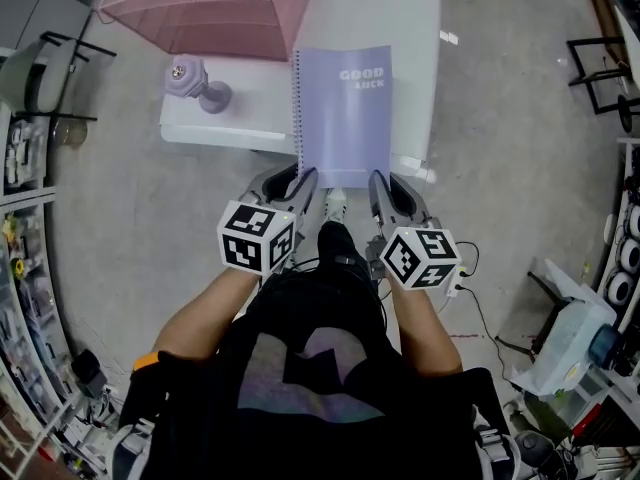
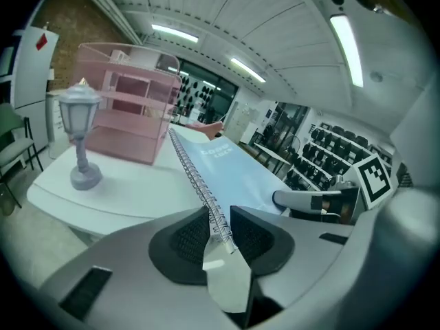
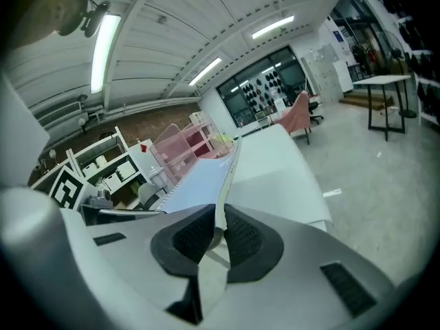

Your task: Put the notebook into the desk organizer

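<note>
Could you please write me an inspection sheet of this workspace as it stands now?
Surface: white table, long and narrow.
Job's things: lilac spiral notebook at the table's near edge, cover up; pink mesh desk organizer at the far end, notebook not yet in it.
Clutter: purple lantern ornament in front of the organizer.
Grippers: left tongs shut on the notebook's spiral-bound near corner; right tongs shut on its other near corner.
Cables: black cable on the floor to the right.
Surroundings: stocked shelves at the left.
</note>
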Demonstrator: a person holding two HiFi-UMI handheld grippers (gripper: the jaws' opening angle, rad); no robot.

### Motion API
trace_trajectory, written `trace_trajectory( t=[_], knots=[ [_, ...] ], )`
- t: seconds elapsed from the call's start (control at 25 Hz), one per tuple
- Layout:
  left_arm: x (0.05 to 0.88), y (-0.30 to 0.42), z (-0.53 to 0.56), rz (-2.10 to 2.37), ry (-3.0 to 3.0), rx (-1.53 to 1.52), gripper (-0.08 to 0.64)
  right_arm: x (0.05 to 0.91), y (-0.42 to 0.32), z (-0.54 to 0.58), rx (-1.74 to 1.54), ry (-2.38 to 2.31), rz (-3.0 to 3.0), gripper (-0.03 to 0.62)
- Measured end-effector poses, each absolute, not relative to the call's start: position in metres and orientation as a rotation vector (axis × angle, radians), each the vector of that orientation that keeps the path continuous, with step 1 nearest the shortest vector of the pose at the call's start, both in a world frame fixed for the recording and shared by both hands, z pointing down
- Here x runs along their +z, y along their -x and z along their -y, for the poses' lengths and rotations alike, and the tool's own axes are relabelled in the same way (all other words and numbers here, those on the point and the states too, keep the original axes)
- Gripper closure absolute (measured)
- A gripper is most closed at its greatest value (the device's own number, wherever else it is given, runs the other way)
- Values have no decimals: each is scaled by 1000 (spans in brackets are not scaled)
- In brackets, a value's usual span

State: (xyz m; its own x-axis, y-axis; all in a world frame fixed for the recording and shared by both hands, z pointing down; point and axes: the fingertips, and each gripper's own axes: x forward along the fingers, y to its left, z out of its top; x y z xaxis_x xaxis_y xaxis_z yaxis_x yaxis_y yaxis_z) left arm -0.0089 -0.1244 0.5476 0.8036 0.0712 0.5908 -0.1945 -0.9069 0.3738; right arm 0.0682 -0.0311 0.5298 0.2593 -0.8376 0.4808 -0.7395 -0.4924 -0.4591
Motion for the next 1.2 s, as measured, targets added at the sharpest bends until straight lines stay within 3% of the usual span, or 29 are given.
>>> trace_trajectory(
  t=[0.6,1.2],
  knots=[
    [430,-91,134,262,-2719,623,463,405,-169,46,-644,2474,-1740,548],
    [373,-97,185,315,-2729,466,463,350,-176,105,-527,2516,-1855,548]
  ],
)
